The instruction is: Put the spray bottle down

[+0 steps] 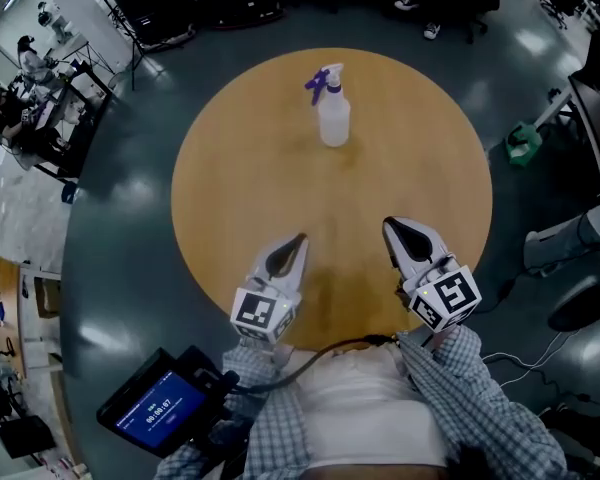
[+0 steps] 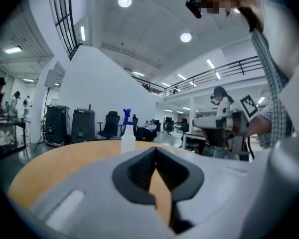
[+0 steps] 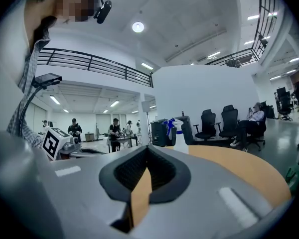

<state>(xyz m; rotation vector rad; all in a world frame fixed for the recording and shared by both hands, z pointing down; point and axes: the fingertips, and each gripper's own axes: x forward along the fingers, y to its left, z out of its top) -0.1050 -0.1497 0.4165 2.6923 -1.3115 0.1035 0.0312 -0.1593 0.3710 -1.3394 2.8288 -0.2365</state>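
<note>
A clear spray bottle (image 1: 333, 118) with a purple-blue trigger head stands upright by itself on the far half of the round wooden table (image 1: 230, 178). Both grippers hover over the near edge, well short of it. My left gripper (image 1: 299, 239) is shut with nothing in it, and my right gripper (image 1: 391, 230) is shut and empty too. In the left gripper view the bottle (image 2: 127, 137) stands far ahead beyond the shut left gripper (image 2: 155, 150). In the right gripper view the bottle (image 3: 181, 139) stands ahead and slightly right of the shut right gripper (image 3: 148, 149).
A screen device (image 1: 162, 406) hangs at the person's lower left. A green object (image 1: 523, 143) lies on the floor right of the table. Office chairs (image 3: 229, 121), black cases (image 2: 70, 124) and people at desks (image 3: 114, 133) ring the table at a distance.
</note>
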